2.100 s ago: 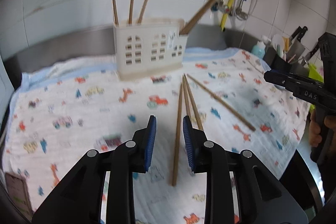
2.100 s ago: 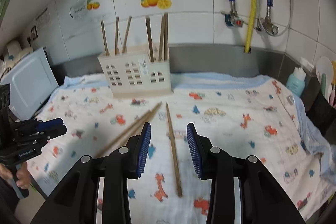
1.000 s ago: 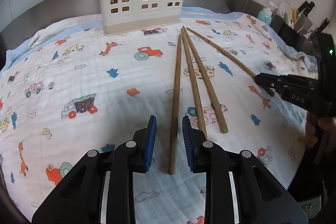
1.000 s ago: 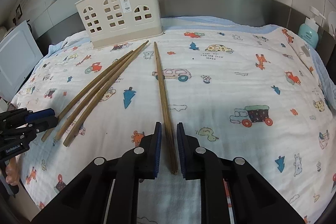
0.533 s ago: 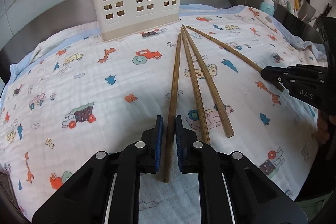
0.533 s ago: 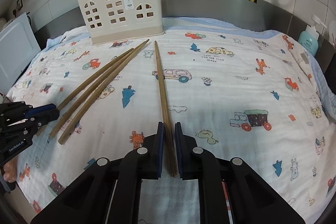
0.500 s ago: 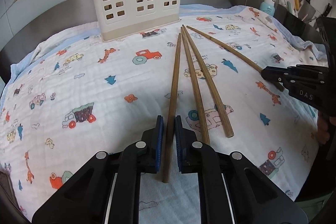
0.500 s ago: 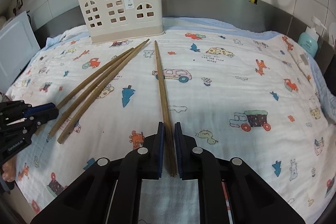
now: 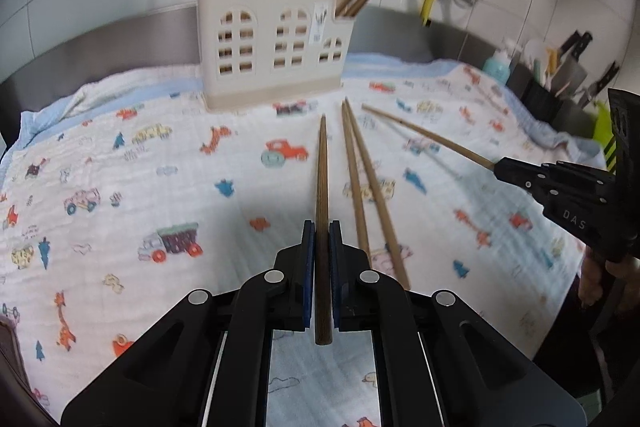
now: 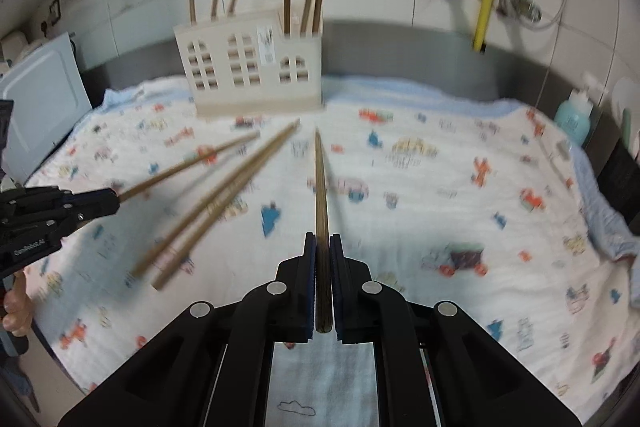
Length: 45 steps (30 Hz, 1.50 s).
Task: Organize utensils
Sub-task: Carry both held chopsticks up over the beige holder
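While each tool, left tool [image 9: 320, 267] and right tool [image 10: 322, 279], clamps one chopstick [image 9: 321, 195] near its butt end, lift level, then tip points into the cream holder [image 9: 272, 47] behind, sparing the two chopsticks [image 9: 360, 179] lying on the cloth.

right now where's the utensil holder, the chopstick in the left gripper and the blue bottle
utensil holder [image 9: 276, 67], left wrist view, front wall
chopstick in the left gripper [image 9: 321, 179], left wrist view, mid shaft
blue bottle [image 10: 573, 119], right wrist view, body

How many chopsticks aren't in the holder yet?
4: one chopstick in the left gripper, one in the right gripper, a loose pair side by side on the cloth.
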{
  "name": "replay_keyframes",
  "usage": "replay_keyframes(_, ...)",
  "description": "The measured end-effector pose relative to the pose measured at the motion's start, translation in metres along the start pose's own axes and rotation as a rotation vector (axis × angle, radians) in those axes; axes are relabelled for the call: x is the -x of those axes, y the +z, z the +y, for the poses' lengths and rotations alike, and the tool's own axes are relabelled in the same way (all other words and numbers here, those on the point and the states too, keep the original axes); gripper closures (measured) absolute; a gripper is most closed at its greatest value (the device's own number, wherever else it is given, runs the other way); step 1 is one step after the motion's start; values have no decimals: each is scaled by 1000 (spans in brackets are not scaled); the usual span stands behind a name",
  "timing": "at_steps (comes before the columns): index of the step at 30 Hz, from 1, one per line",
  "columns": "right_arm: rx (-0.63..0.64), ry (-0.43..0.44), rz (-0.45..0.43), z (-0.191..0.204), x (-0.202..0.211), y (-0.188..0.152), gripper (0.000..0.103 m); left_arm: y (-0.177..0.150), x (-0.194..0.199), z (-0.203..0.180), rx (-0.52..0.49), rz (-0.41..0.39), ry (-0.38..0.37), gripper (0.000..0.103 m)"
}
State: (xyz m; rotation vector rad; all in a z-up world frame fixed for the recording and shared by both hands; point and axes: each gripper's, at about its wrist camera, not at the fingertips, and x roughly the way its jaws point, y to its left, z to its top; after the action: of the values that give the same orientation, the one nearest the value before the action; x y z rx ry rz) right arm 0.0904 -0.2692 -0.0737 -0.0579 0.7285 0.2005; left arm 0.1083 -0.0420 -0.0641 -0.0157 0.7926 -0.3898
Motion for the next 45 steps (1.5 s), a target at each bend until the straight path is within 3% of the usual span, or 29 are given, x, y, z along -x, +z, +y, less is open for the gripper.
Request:
replay_keyframes(10,23,31,-144,12,47,50,96,20,25,3,20,-86,-43,97)
replay_keyframes(21,63,74,-187,23,66,89,96,41,38,18,46,-128,-47,97)
replay_keyframes(34,121,158,-240,33,89,168,96,93,52,24,-5,-172,-23,97)
replay_keyframes(45,126,132,-305,35,83,242,96,158,85,18,-91,-281,22,97)
